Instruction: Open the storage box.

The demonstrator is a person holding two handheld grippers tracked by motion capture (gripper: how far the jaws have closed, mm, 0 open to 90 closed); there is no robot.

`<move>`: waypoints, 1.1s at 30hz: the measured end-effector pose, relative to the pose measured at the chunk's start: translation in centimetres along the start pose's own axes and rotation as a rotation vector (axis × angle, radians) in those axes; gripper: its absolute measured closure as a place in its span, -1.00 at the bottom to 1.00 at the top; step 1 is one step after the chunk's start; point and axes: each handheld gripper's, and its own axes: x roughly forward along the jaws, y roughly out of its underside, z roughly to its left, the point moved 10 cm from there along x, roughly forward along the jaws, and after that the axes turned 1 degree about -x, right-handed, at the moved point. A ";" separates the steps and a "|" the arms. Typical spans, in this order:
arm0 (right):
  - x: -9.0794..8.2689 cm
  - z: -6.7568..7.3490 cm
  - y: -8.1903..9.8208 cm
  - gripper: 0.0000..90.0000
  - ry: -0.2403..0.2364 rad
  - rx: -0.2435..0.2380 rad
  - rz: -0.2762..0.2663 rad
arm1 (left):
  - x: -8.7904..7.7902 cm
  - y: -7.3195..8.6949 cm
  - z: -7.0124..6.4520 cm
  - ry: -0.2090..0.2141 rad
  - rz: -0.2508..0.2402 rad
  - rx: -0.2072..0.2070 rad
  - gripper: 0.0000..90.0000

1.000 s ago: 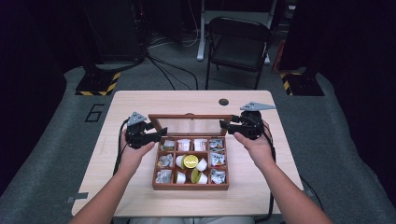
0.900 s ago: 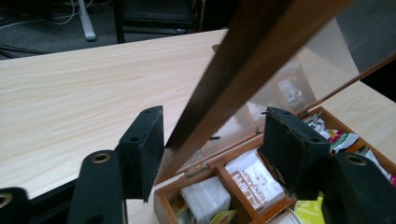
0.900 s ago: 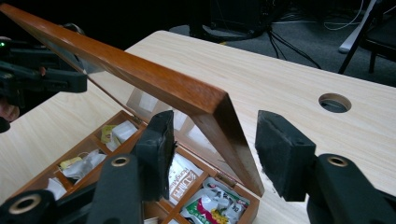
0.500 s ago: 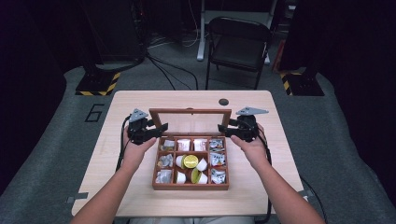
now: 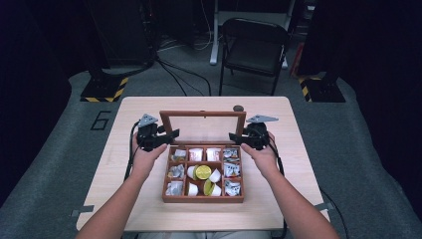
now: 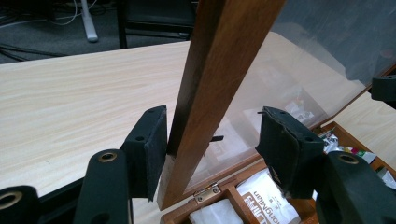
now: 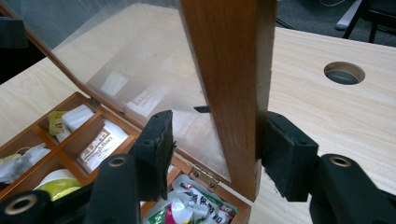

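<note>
A wooden tea box [image 5: 202, 199] sits mid-table with its glass-paned lid [image 5: 202, 114] raised. My left gripper [image 5: 171, 134] straddles the lid's left rail [image 6: 219, 70]. Its jaws have just been closing; one pad touches the wood and the other pad [image 6: 280, 144] stands off from the glass. My right gripper [image 5: 233, 136] straddles the right rail [image 7: 229, 56]. Its jaws have also just been closing; one pad [image 7: 280, 149] rests against the wood and the other stays clear. Both grippers [image 6: 212, 135] [image 7: 219, 135] are open around the rails.
The box compartments hold tea bags [image 7: 100, 144], white cups and lime-green capsules [image 5: 202, 172]. A round hole [image 5: 238, 108] lies in the tabletop behind the lid. A folding chair [image 5: 254, 45] stands beyond the table's far edge. Bare wood [image 5: 139, 199] flanks the box.
My right gripper has come down and inward to the lid's right rail. The left gripper has barely shifted. The lid's top edge sits slightly farther back than before.
</note>
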 end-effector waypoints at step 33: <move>1.1 -0.8 -0.5 0.01 -0.005 0.046 -0.023 | 2.6 4.0 1.5 0.001 0.067 -0.022 -0.04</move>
